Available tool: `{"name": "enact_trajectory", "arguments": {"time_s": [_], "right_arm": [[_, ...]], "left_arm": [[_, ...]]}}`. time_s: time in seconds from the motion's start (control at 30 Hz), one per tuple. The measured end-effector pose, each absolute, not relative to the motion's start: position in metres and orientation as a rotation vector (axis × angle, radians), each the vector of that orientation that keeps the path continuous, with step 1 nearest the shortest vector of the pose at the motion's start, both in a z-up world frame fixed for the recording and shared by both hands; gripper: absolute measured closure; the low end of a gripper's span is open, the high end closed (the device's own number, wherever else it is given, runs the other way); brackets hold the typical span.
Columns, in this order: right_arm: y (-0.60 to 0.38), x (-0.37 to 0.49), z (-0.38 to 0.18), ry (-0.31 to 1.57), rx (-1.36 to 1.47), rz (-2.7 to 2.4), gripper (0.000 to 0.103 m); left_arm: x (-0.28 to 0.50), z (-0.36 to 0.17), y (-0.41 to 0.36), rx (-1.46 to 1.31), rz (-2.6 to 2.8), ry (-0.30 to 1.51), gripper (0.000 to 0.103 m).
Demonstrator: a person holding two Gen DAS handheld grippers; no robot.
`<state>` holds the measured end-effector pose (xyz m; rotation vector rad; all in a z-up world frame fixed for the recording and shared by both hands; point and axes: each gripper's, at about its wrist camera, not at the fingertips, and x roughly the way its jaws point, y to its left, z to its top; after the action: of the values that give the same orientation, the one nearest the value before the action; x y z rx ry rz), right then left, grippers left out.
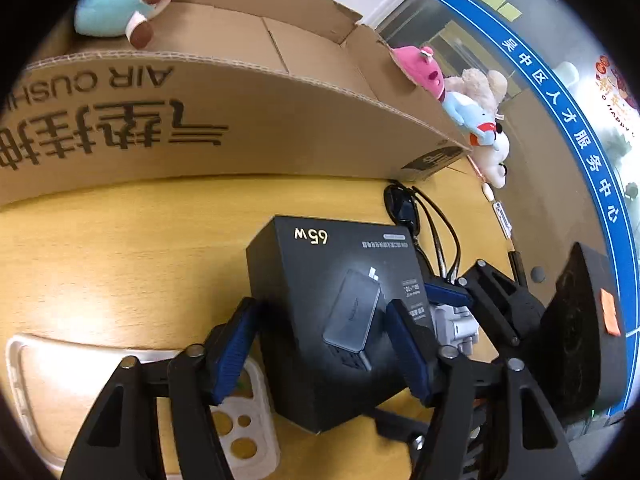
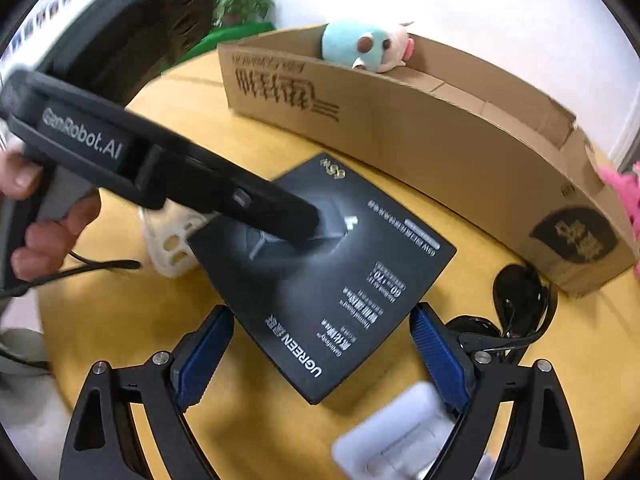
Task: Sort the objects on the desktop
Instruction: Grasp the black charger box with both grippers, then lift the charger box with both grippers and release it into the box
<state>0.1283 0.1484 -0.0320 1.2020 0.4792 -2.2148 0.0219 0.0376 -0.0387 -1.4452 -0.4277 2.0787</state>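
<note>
A black charger box (image 2: 320,280), printed with "65W", a picture of a charger and white "UGREEN" lettering, is lying flat and skewed on the yellow wooden desk (image 2: 132,320). Black sunglasses (image 2: 516,300) are resting folded just beside it, near the corner of an open cardboard box (image 2: 440,140). A teal-and-pink plush toy (image 2: 360,46) is sitting inside that box.

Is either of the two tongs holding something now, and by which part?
Right tongs: open, holding nothing. Left tongs straddle the black charger box at its near end; whether the pads grip it cannot be told.
</note>
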Motion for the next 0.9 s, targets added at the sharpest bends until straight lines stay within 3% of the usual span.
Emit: {"name": "enact_trajectory", "arguments": {"time_s": [0.37, 0.53, 0.9], "right_arm": [[0.159, 0.146, -0.014, 0.34, 1.137, -2.3, 0.015], [0.163, 0.149, 0.037, 0.347, 0.957, -2.384, 0.015], [0.164, 0.087, 0.187, 0.547, 0.474, -2.544, 0.016]], "left_arm": [[0.039, 0.002, 0.037, -1.339, 2.16, -0.381, 0.041], [0.037, 0.064, 0.034, -1.155, 2.262, -0.344, 0.041], [-0.023, 0.231, 0.034, -0.683, 2.463, -0.209, 0.041]]}}
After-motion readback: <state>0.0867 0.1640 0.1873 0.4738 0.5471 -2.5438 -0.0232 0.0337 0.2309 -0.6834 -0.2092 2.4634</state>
